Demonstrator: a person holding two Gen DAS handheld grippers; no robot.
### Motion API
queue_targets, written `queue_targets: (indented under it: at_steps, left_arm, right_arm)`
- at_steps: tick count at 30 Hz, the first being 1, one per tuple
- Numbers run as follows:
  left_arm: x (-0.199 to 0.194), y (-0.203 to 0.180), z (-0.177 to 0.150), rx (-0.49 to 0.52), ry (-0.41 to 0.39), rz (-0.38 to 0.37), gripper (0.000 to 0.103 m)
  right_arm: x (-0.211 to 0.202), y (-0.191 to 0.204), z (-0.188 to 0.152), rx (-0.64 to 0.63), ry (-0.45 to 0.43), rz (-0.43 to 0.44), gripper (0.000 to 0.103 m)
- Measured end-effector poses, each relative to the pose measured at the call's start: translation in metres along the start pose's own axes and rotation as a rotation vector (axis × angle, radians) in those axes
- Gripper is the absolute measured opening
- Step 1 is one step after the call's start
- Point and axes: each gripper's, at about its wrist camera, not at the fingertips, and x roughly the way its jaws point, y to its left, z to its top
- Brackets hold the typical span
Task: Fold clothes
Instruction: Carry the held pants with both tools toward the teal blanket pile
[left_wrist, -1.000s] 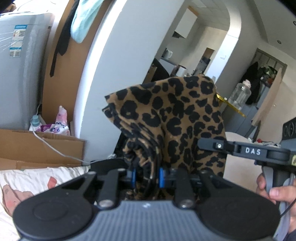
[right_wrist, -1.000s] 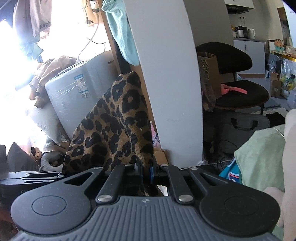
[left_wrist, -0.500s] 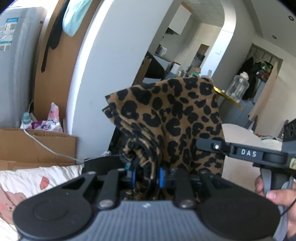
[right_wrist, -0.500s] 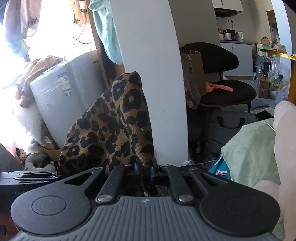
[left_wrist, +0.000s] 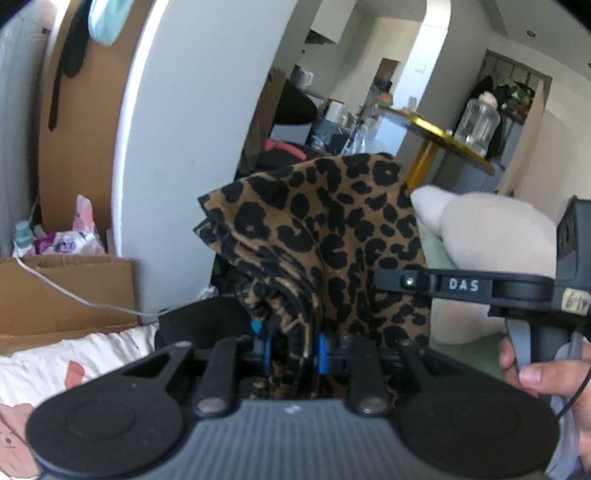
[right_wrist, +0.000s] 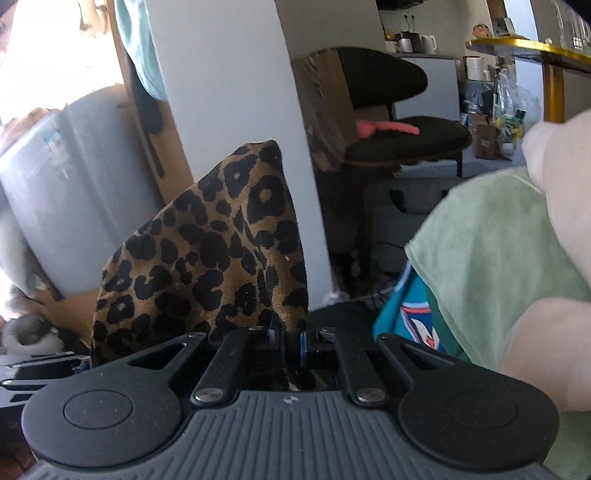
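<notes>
A leopard-print garment (left_wrist: 332, 240) is held up in the air between both grippers. My left gripper (left_wrist: 293, 349) is shut on a bunched edge of it, and the cloth stands up in front of the fingers. My right gripper (right_wrist: 288, 341) is shut on another edge of the leopard-print garment (right_wrist: 214, 258), which rises to a point above it. The right gripper also shows in the left wrist view (left_wrist: 461, 286), close on the right, with a hand on its handle. Both pairs of fingertips are hidden in cloth.
A white pillar (left_wrist: 192, 147) and cardboard boxes (left_wrist: 66, 291) stand ahead. A printed bedsheet (left_wrist: 74, 365) lies low left. A light green towel (right_wrist: 491, 266) and a cream cushion (right_wrist: 561, 184) sit at right. A black chair (right_wrist: 399, 129) stands behind.
Both views have swung to the right and lower. The cushion and gold table have come into the left wrist view. Both grippers stay shut on the garment.
</notes>
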Motion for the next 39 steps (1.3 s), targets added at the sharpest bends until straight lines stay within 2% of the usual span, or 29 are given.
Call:
queue_targets:
  at_steps: [4,10,15,19,22,31,39]
  left_arm:
    - [0.03,0.013,-0.019,-0.01,0.035,-0.008,0.024]
    - [0.062,0.036,-0.05,-0.053,0.053,-0.019,0.024]
    - [0.081,0.054,-0.073,-0.093,0.049,-0.015,0.024]
    - [0.11,0.08,-0.089,-0.169,0.074,-0.025,0.024]
    - [0.133,0.097,-0.099,-0.171,0.091,-0.024,0.024]
    - [0.187,0.15,-0.115,-0.225,0.116,-0.022,0.024]
    - [0.235,0.186,-0.109,-0.26,0.156,-0.016,0.024]
  right_arm:
    - [0.028,-0.009,-0.02,-0.001,0.019,-0.031,0.006]
    - [0.065,-0.028,-0.048,0.043,0.031,-0.021,0.006]
    - [0.09,-0.032,-0.068,0.015,0.031,-0.015,0.006]
    - [0.117,-0.04,-0.081,-0.013,0.037,0.009,0.006]
    - [0.14,-0.048,-0.09,-0.023,0.051,0.019,0.006]
    - [0.219,-0.067,-0.105,-0.05,0.084,0.06,0.006]
    - [0.283,-0.09,-0.103,-0.013,0.14,0.073,0.006]
